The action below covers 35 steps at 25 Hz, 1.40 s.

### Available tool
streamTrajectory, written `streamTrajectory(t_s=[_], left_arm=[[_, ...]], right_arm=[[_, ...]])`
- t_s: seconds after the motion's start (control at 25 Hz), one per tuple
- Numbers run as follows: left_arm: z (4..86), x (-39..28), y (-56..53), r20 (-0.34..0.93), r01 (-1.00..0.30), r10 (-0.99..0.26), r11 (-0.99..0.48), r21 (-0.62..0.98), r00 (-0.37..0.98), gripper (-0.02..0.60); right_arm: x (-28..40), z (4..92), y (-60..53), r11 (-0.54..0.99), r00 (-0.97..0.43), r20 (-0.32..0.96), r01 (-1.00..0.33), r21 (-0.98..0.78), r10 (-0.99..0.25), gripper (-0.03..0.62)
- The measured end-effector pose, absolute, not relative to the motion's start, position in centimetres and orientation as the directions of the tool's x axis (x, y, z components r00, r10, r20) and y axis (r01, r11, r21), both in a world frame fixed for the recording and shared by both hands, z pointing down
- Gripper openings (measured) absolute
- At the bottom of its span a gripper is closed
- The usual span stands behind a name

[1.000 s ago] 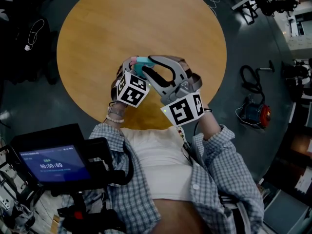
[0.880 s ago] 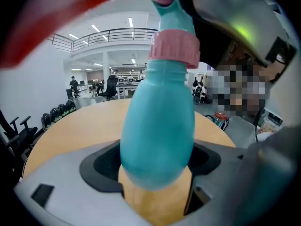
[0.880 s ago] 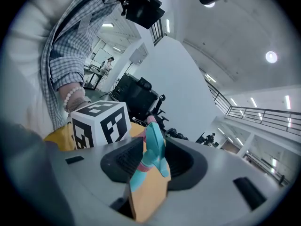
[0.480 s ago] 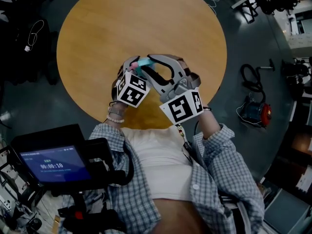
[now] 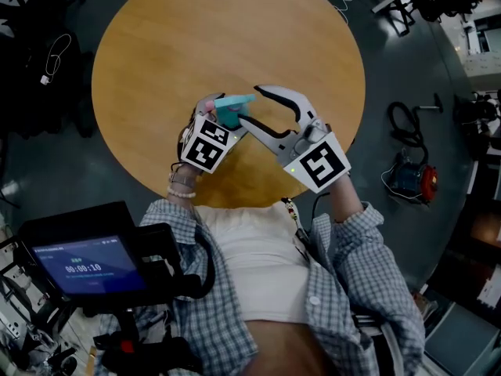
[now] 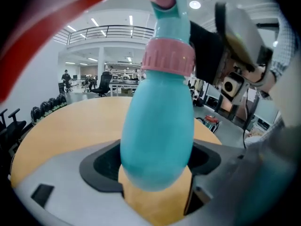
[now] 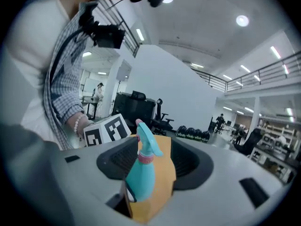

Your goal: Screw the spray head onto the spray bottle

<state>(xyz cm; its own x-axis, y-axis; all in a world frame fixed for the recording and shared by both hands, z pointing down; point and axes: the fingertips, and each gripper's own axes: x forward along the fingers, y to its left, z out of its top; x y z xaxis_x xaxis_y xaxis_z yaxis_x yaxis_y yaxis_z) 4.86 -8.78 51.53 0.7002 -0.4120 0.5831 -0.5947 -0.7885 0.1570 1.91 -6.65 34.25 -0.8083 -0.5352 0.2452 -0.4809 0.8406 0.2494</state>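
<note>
Teal plastic spray bottle (image 5: 229, 114) with a pink ribbed collar (image 6: 168, 60) is over the near part of the round wooden table (image 5: 227, 30), in front of the person's body. Left gripper (image 5: 221, 125) has it: in the left gripper view both jaws are closed on the rounded lower body, and the neck runs up and away from the camera, slightly tilted. Teal spray head (image 7: 146, 142) sits on top of the collar, nozzle pointing right in the right gripper view. Can't tell from the frames how far the thread is seated. Right gripper (image 5: 252, 106) comes in from the right in the head view, one jaw on either side of the head end of the bottle. Its jaws have just been opening and now stand wide. The bottle is between them, nearer the left-hand jaw in that view, with open gap on the other side, so the pads are not pressing on it. Left gripper's marker cube (image 7: 106, 130) shows just behind the bottle in the right gripper view. The two grippers are close together.
</note>
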Motion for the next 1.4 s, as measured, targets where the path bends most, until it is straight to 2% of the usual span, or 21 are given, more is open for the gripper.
streamTrajectory(t_s=[0.08,0.16,0.28,0.52,0.6,0.76,0.88,1.2,1.4], left_arm=[[51.1,4.8,-8.5,0.573,-0.567,-0.391,-0.808,0.162,0.72,0.416],[50.3,4.8,-8.0,0.568,-0.528,-0.36,-0.834,0.16,0.74,0.416],[49.6,5.0,-7.0,0.566,-0.457,-0.302,-0.877,0.151,0.767,0.416],[49.8,5.8,-5.1,0.551,-0.349,-0.211,-0.923,0.159,0.807,0.416],[49.4,5.8,-4.8,0.553,-0.332,-0.192,-0.929,0.164,0.811,0.416],[49.3,5.7,-4.5,0.556,-0.32,-0.182,-0.934,0.161,0.811,0.416],[49.7,5.5,-5.1,0.557,-0.376,-0.231,-0.913,0.16,0.798,0.416],[49.4,4.8,-7.5,0.558,-0.568,-0.402,-0.808,0.157,0.726,0.416],[50.8,4.7,-7.7,0.606,-0.609,-0.427,-0.784,0.121,0.671,0.416]], right_arm=[[3.6,34.9,-6.8,0.864,-0.828,0.252,-0.494,0.094,-0.501,0.195],[4.5,36.2,-6.2,0.911,-0.867,0.296,-0.411,0.032,-0.402,0.195],[4.2,37.5,-5.4,0.951,-0.89,0.349,-0.309,0.009,-0.293,0.193],[1.9,37.5,-4.6,0.985,-0.937,0.31,-0.171,-0.014,-0.159,0.192],[1.2,37.2,-4.3,0.989,-0.944,0.302,-0.145,-0.015,-0.134,0.13],[0.7,37.0,-4.0,0.992,-0.949,0.294,-0.124,-0.017,-0.114,0.12],[0.7,37.2,-4.4,0.982,-0.941,0.283,-0.191,0.007,-0.185,0.118],[1.5,37.0,-6.5,0.821,-0.812,0.133,-0.571,0.028,-0.569,0.117],[1.4,37.8,-6.0,0.781,-0.769,0.152,-0.624,0.032,-0.621,0.117]])
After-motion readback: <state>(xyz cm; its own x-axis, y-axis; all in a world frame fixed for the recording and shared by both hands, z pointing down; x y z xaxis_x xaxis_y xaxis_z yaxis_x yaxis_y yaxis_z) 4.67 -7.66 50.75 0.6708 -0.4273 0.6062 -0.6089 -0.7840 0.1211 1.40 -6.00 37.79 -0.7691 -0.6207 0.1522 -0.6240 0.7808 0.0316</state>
